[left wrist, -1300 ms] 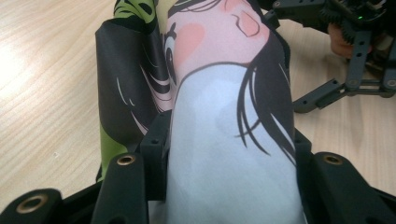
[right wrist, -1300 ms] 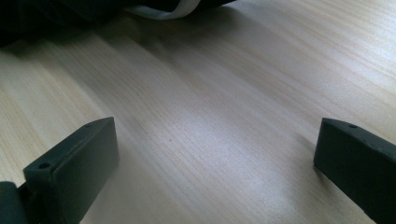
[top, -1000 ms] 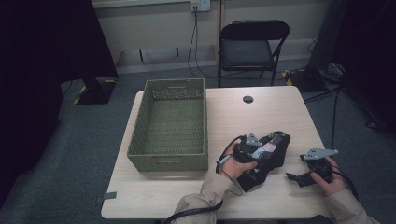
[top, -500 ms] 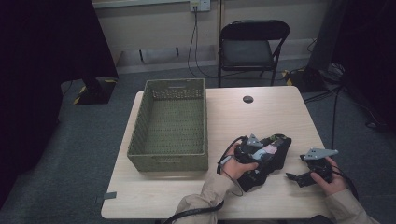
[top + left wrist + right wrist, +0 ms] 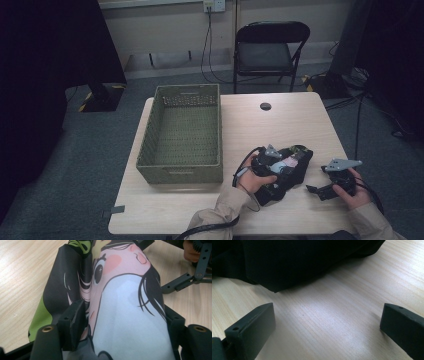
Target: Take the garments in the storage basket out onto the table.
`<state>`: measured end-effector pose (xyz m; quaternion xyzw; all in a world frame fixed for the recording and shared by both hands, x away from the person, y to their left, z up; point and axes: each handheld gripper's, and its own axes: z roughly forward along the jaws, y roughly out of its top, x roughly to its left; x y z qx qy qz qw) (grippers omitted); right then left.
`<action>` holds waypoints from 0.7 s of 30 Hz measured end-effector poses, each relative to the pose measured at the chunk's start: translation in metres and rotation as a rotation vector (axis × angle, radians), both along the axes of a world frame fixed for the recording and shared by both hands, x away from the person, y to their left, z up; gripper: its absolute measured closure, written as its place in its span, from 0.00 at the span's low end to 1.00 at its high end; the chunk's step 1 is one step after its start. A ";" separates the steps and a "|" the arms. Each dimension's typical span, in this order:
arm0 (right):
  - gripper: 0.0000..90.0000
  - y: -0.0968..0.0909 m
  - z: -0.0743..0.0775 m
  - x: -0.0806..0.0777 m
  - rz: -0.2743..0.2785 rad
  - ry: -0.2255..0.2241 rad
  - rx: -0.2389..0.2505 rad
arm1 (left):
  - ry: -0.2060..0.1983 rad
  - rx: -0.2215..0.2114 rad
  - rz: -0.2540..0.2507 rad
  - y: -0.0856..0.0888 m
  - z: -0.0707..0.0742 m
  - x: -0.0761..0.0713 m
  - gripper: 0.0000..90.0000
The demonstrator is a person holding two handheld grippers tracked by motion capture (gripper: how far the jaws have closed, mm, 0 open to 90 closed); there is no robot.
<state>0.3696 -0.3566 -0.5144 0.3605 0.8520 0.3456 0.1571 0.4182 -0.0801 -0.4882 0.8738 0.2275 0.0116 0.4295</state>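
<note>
A black bag (image 5: 299, 161) with a cartoon print lies on the table's (image 5: 280, 125) front right part. My left gripper (image 5: 277, 162) rests on top of it. In the left gripper view, the printed cloth (image 5: 125, 290) bulges up between the jaws of the left gripper (image 5: 125, 315) and touches both pads. Those jaws have just been opening, and the cloth still fills the gap. My right gripper (image 5: 313, 190) lies low on the table to the right of the bag. Its jaws (image 5: 328, 317) stand wide apart over bare wood, just short of the bag's dark edge (image 5: 287, 260).
A green mesh basket (image 5: 180, 172) stands on the left half of the table. A small black round cap (image 5: 265, 106) lies near the far edge. A folding chair (image 5: 270, 50) stands behind the table.
</note>
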 end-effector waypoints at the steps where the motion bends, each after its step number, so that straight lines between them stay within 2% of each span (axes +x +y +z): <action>1: 0.00 0.000 0.000 0.000 0.000 0.000 0.000 | 0.003 0.004 0.003 0.000 0.000 0.000 0.30; 7: 0.00 0.000 0.000 0.000 0.000 0.000 0.000 | 0.026 0.003 0.028 0.003 0.001 0.001 0.17; 15: 0.00 0.000 0.000 0.000 0.000 0.000 0.000 | 0.014 -0.009 0.029 0.007 0.007 0.001 0.09; 21: 0.00 0.000 0.000 0.000 0.000 -0.001 0.000 | 0.023 -0.020 0.023 0.011 0.013 -0.001 0.03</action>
